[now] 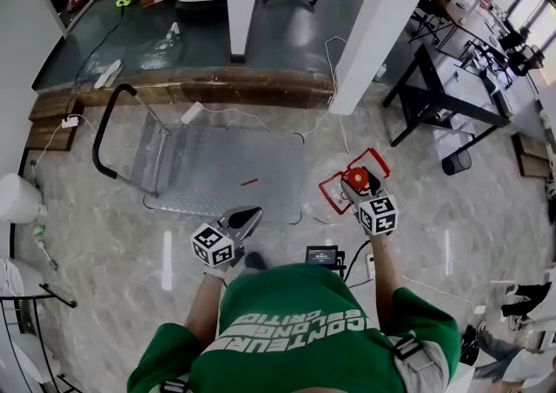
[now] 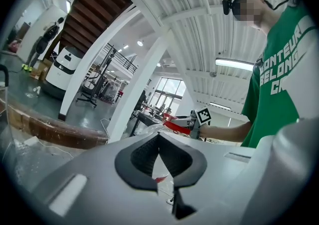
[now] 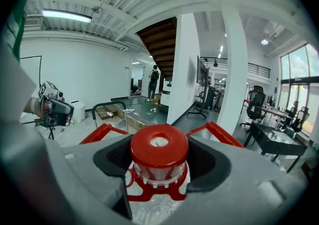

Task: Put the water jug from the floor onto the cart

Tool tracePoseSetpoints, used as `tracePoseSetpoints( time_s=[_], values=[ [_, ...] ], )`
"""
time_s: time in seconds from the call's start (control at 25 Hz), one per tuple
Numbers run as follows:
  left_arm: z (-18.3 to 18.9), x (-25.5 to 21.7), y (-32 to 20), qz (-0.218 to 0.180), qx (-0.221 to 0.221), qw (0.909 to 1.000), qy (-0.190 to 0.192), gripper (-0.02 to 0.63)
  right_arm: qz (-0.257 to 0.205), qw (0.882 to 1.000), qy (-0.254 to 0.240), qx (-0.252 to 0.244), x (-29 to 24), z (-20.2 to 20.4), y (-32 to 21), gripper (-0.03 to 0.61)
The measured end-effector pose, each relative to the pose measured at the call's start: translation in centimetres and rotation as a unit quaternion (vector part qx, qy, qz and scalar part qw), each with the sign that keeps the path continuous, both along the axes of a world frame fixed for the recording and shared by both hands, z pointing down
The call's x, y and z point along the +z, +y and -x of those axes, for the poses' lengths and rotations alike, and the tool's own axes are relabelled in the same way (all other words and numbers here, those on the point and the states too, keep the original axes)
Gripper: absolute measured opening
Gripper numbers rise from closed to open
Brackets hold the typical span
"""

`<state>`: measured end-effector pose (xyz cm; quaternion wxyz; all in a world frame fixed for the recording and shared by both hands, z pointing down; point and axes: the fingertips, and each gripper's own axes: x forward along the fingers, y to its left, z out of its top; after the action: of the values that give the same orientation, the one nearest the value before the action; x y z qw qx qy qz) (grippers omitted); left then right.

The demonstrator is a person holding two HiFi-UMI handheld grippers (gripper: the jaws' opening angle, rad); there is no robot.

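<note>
My right gripper (image 1: 362, 184) clamps the neck of the clear plastic, red-capped water jug (image 3: 159, 155): likely heavy and slippery. My left gripper (image 1: 248, 216) is closed, empty.

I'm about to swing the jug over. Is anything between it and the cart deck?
Nothing visible does. The right gripper holds the jug beside the cart, whose deck carries only a small red piece.
</note>
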<state>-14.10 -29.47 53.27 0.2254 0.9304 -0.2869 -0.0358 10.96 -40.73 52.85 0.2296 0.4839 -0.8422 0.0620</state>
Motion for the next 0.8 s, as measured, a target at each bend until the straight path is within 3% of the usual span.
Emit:
tracePoseSetpoints(
  time_s=[0.44, 0.8],
  values=[
    [7.5, -0.4, -0.1, -0.013, -0.034, 0.9993, -0.006, 0.008, 0.003, 1.0, 0.004, -0.028, 0.9, 6.6, -1.1, 0.301],
    [10.5, 0.1, 0.4, -0.009, -0.081, 0.9966, -0.009, 0.008, 0.022, 0.997, 0.018, -0.075, 2.8, 10.9, -2.8, 0.301]
  ],
)
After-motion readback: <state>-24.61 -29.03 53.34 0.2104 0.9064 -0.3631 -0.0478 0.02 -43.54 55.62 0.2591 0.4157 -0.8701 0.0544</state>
